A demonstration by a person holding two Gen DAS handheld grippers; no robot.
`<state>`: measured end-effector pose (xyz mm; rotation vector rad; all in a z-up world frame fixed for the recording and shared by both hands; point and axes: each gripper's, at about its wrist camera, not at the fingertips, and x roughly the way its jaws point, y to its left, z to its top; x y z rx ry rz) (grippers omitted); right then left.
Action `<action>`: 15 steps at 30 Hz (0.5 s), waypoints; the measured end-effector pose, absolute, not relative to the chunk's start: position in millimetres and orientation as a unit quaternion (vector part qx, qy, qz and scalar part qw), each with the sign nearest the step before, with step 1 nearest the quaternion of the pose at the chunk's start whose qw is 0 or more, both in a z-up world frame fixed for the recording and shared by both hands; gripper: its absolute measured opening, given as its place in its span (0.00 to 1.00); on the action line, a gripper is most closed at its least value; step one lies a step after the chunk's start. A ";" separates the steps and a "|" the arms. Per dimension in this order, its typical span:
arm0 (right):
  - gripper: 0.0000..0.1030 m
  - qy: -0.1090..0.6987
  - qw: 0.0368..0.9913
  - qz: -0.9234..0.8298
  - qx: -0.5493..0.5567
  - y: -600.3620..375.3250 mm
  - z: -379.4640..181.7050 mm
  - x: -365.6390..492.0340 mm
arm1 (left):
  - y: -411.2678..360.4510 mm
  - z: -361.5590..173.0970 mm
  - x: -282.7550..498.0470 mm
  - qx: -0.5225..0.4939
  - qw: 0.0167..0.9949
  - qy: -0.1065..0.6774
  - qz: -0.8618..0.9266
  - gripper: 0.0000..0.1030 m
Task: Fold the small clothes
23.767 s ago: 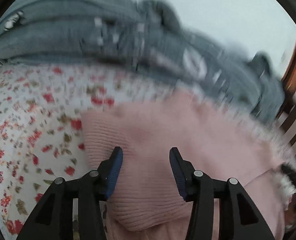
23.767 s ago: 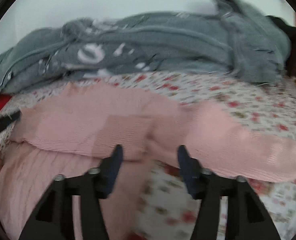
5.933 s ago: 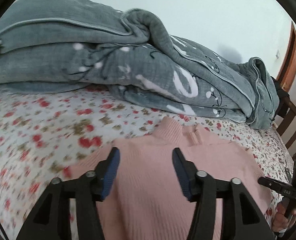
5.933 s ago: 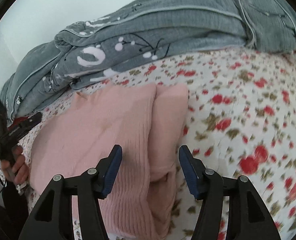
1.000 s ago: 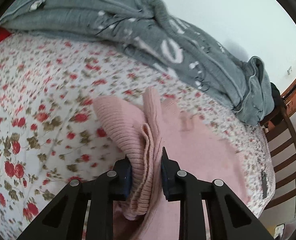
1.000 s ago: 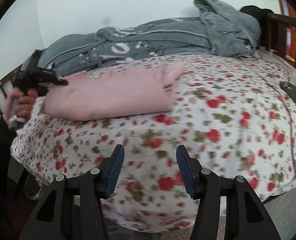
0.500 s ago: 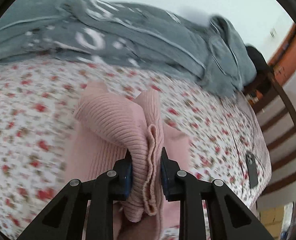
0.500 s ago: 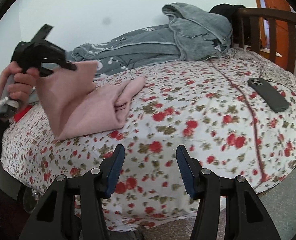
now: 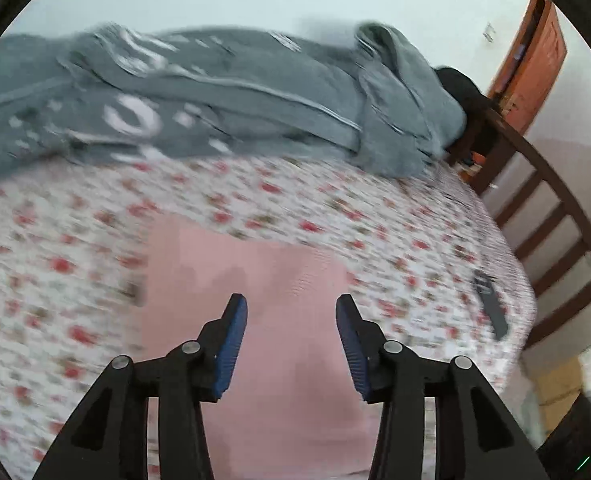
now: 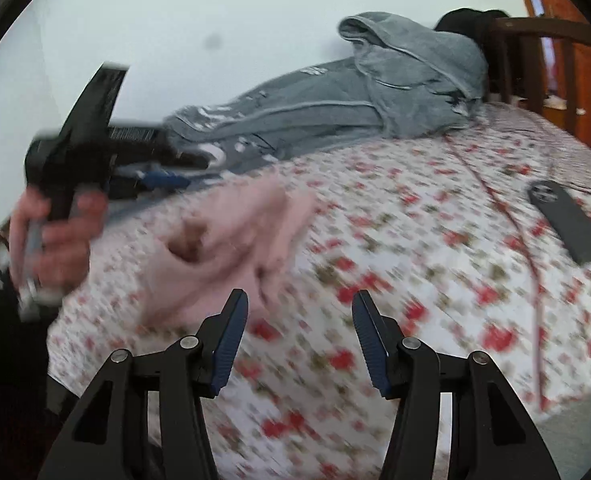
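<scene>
In the left wrist view the left gripper (image 9: 291, 340) fills the lower centre of the frame, its blue-padded fingers (image 9: 231, 336) spread wide with nothing between them. The pink sweater (image 9: 255, 320) lies beneath and beyond them on the floral sheet (image 9: 55, 240), in the lower middle of the frame; motion blur hides how neatly it is folded. A grey blanket (image 9: 235, 100) is heaped across the upper half, against the pale wall. A dark phone (image 9: 491, 308) lies on the sheet at the right, near the wooden bed rail (image 9: 555, 220).

In the right wrist view the right gripper (image 10: 299, 336) sits at the bottom centre, likewise released and empty, over bare sheet (image 10: 415, 260). The sweater (image 10: 231, 240) appears left of centre, rumpled and blurred. At the far left the person's hand (image 10: 55, 236) holds the left gripper's handle above the sweater's left end. The blanket (image 10: 355, 96) runs across the upper middle, and the phone (image 10: 563, 220) lies at the right edge, beside a thin red cable (image 10: 507, 216).
</scene>
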<state>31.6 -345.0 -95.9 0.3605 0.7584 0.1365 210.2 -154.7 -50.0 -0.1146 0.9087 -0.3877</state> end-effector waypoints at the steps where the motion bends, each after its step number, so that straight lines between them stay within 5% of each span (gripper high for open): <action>1: 0.62 0.368 0.907 0.077 0.189 -343.0 -95.5 42.1 | -140.1 -48.8 210.6 -0.049 0.886 0.430 -0.170 0.45; 12: 0.63 0.440 0.831 0.114 0.319 -302.6 -157.9 172.2 | -43.8 -84.9 195.3 -0.003 0.895 0.440 -0.074 0.45; 15: 0.19 0.438 0.852 0.089 0.273 -291.7 -154.4 175.4 | -33.7 -91.5 190.3 0.009 0.899 0.433 -0.059 0.45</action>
